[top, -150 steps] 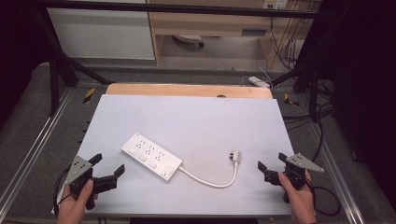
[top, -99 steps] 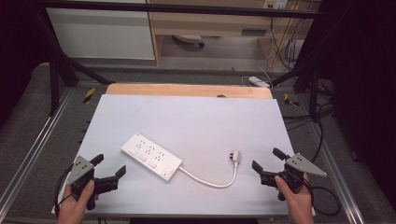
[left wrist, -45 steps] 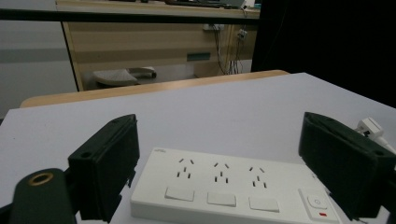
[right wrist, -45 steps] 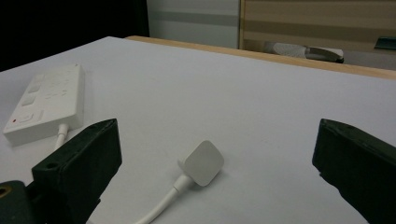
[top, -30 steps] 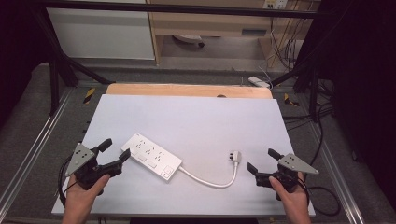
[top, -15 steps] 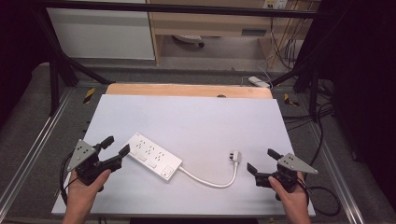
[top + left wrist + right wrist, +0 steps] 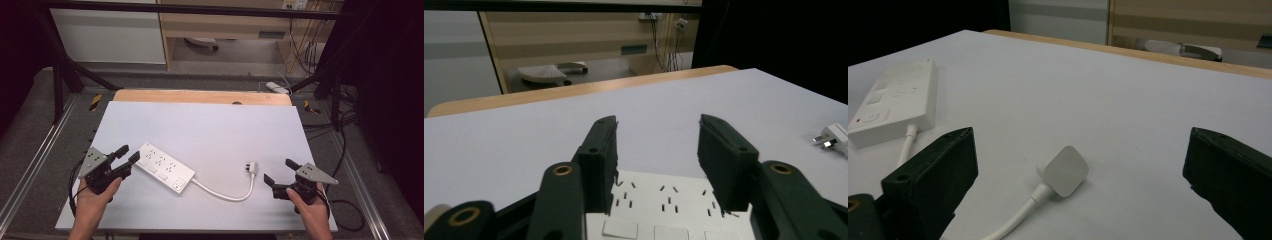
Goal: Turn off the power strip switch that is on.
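White table (image 7: 210, 125): your left gripper (image 7: 127, 156) has just been closing around the power strip's (image 7: 165, 167) end, pads not yet pressing; right gripper (image 7: 280, 172) waits spread before the plug (image 7: 251, 167).

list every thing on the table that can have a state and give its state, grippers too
white rectangular plastic power strip: lying flat on the white table, sockets up, all empty
white plug: unplugged, lying loose on the table
white cord: slack, curving from strip to plug
left gripper: astride the strip's end; its jaws have just been closing, not yet pressing on it
right gripper: open wide, near the plug, not touching it
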`<state>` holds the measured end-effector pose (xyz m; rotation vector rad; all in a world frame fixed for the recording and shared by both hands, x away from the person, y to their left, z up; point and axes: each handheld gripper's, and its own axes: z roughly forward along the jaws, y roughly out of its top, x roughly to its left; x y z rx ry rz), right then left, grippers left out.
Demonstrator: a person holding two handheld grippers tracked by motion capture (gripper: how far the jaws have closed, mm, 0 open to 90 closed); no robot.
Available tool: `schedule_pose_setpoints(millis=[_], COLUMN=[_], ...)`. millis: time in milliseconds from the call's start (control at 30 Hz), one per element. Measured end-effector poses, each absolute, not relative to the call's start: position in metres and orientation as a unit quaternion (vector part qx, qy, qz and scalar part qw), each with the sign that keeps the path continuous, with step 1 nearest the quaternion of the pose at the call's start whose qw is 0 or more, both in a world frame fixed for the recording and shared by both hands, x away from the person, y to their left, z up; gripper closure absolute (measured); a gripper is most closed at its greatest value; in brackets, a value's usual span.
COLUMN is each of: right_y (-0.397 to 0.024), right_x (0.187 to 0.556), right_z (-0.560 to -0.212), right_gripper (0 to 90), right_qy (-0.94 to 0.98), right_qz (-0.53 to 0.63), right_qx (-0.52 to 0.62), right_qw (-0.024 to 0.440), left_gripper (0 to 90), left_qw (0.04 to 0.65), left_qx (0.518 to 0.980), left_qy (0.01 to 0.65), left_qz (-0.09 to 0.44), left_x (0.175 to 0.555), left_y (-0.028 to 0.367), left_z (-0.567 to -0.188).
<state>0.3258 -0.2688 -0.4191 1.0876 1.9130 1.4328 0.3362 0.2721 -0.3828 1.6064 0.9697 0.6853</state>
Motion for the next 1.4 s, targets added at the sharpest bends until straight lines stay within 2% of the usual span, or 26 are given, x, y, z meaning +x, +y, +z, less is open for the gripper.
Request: schedule_pose_setpoints(millis=[467,833,1400], right_y=[-0.265,-0.264,-0.264], right_x=[0.328,0.328,0.328], right_z=[-0.421,-0.421,-0.422], right_gripper=[1.7,1.7,1.7], right_qy=[0.715,0.717,0.72], right_qz=[0.519,0.518,0.515], right_qx=[0.394,0.393,0.392], right_qw=[0.254,0.251,0.249], left_gripper=[77.8,89.3,89.9], left_qw=[0.524,0.516,0.481], left_qx=[0.687,0.695,0.719], left_qy=[0.412,0.421,0.437], left_qz=[0.29,0.27,0.247], left_x=[0.346,0.359,0.368], left_y=[0.275,0.276,0.281], left_z=[-0.389,-0.394,-0.404])
